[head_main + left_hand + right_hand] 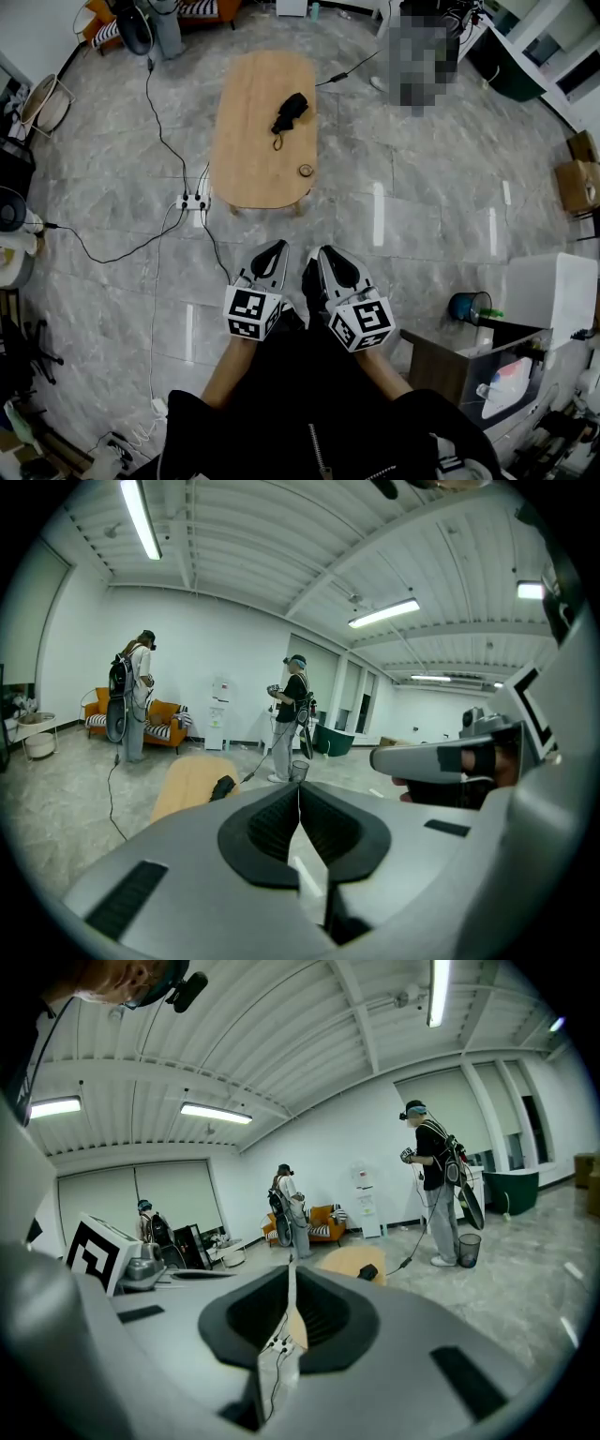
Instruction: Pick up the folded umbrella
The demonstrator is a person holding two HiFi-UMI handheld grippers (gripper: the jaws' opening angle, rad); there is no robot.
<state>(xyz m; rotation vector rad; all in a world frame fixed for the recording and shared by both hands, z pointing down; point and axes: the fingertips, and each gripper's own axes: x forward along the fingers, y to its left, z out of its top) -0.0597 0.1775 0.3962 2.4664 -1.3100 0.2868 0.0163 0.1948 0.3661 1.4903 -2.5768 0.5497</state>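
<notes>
- Grey glossy tiled floor (pixel 394 206): open stretch between the person and the table. Judgement: the step in hand is the approach, nothing is picked yet.
- Oval light-wood low table (pixel 248 141): well ahead of both grippers, long axis running away from the person. Best to come in at the near end or the right side, which is free of cable.
- Left gripper (pixel 277 251): jaws together, nothing between them, held low by the person's body and aimed towards the table.
- Right gripper (pixel 326 255): just beside the left one, jaws also closed and empty. Whichever one goes for the grab has to spread its jaws before it gets to the tabletop.
- Black folded umbrella (pixel 291 112): lies on the table's far right part, slanted, with a strap loop trailing off its near end. Clamp across the thick middle of the body, not the loop, so it doesn't swing or slip.
- White power strip (pixel 192 202): on the floor at the table's near left corner with black cables; step clear of it.
- Small round object (pixel 306 171): near the table's right edge, apart from the umbrella; can't tell what it is, don't knock it.
</notes>
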